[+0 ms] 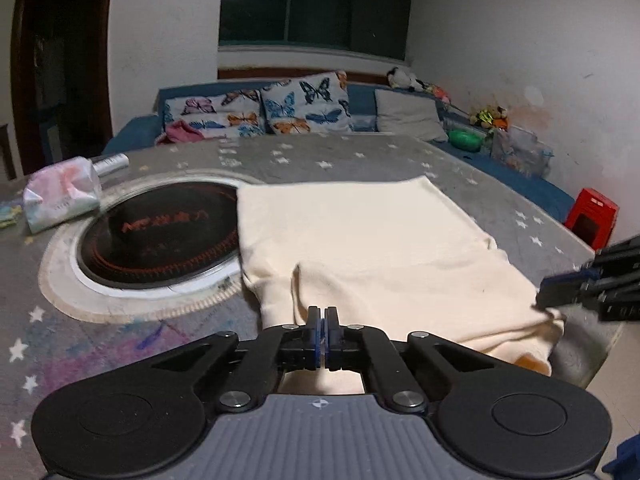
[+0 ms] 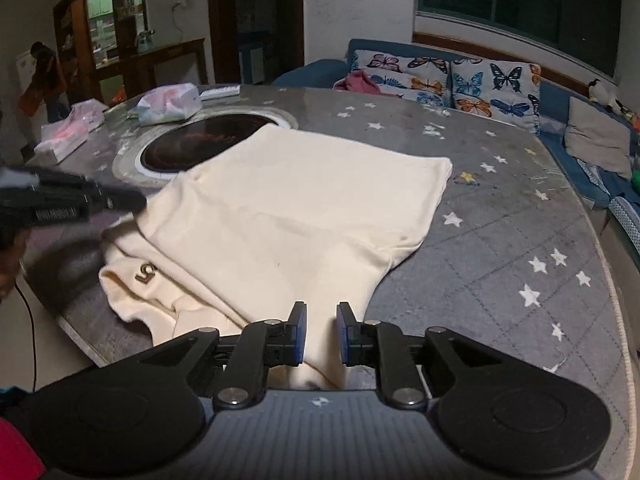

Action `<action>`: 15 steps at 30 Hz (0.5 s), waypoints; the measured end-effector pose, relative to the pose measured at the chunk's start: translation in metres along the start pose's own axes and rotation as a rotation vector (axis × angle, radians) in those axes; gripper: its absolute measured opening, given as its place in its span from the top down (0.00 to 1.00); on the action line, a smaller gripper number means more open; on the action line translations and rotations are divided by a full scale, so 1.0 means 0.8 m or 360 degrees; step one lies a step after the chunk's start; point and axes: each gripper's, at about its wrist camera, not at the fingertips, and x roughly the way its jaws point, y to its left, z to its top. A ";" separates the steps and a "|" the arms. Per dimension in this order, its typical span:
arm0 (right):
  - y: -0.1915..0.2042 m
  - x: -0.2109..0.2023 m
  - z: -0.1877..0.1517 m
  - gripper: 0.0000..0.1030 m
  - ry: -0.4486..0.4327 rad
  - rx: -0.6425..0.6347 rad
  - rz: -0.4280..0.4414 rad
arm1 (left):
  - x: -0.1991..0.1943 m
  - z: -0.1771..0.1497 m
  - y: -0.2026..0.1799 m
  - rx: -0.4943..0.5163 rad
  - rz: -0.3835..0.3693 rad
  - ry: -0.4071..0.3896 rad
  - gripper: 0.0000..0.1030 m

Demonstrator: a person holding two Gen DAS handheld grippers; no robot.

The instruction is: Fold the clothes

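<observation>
While your left gripper (image 1: pixel 323 322) has its jaws pressed together, its own body hides the near hem of the cream garment (image 1: pixel 384 248) beneath it, so you cannot tell from the left wrist view whether cloth is pinched between the pads. Your right gripper (image 2: pixel 321 334) stands narrowly parted, with a fold of the cream cloth lying in the gap; the pads do not visibly press it. In the right wrist view the left gripper is a motion-blurred dark shape at the left edge, and in the left wrist view the right gripper is cut off by the right edge.

The garment lies folded on the grey star-patterned table cover (image 2: pixel 520 240), flat and smooth across its far half, rumpled at the near corners, one of which overhangs the table edge. A small dark emblem (image 2: pixel 146 273) shows near that corner; its lettering is illegible. The far left corner of the cloth overlaps the round black induction hob (image 1: pixel 160 236). Beyond lie tissue packs (image 2: pixel 170 104) and butterfly cushions (image 2: pixel 492 88).
</observation>
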 end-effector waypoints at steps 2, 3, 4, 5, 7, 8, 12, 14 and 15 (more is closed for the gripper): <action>0.001 0.004 -0.003 0.85 0.0019 -0.0013 0.0004 | -0.004 0.000 0.001 0.0011 0.0019 0.0013 0.99; 0.002 0.006 -0.004 0.85 0.0027 -0.0018 0.0004 | -0.006 0.000 0.002 0.0017 0.0029 0.0019 0.99; 0.001 0.005 -0.002 0.85 0.0020 -0.0020 0.0005 | -0.005 0.001 0.002 0.0019 0.0028 0.0033 0.99; 0.000 0.005 0.000 0.85 0.0013 -0.0022 0.0006 | -0.004 0.001 0.003 0.0019 0.0023 0.0049 0.99; -0.002 0.004 0.004 0.84 -0.0002 -0.0027 0.0008 | -0.001 0.001 0.005 0.0020 0.0012 0.0082 0.98; -0.002 0.003 0.007 0.84 -0.0014 -0.0034 0.0005 | -0.001 0.003 0.005 0.0018 0.0006 0.0087 0.97; -0.007 0.009 0.022 0.84 -0.0049 -0.0049 -0.0012 | 0.005 0.018 0.002 0.0013 -0.0042 0.0062 0.93; -0.009 0.015 0.026 0.84 -0.0059 -0.0049 -0.0019 | 0.012 0.026 -0.002 0.0012 -0.0073 0.0050 0.91; -0.010 0.019 0.030 0.84 -0.0065 -0.0040 -0.0020 | 0.017 0.029 -0.004 0.0016 -0.0095 0.0048 0.91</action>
